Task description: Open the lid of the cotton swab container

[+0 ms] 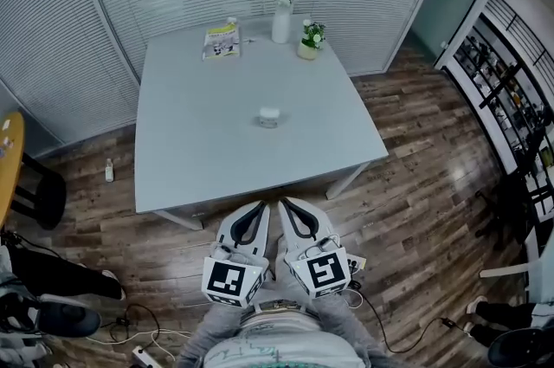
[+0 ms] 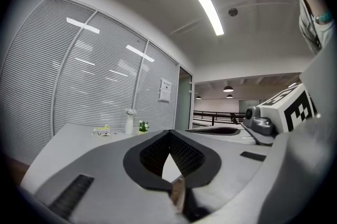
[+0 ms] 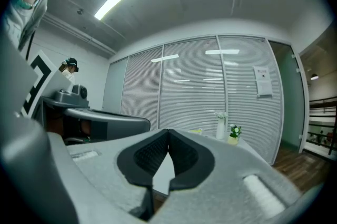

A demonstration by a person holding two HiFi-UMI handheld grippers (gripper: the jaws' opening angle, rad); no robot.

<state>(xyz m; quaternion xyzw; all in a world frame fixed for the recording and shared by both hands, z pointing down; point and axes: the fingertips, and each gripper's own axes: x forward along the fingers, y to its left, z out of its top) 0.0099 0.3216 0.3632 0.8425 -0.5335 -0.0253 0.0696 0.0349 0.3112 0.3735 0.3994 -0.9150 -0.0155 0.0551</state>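
Observation:
A small clear cotton swab container with a white lid stands near the middle of the pale grey table. Both grippers hang side by side just off the table's near edge, well short of the container. My left gripper is shut with nothing in it, and my right gripper is shut and empty too. In the left gripper view the left gripper has its jaws meeting at the tip. The right gripper looks the same in the right gripper view. Neither gripper view shows the container.
At the table's far edge stand a white vase with flowers, a small potted plant and a yellow-green packet. Window blinds close off the back. Wooden floor with cables lies around my feet. A small bottle stands on the floor at the left.

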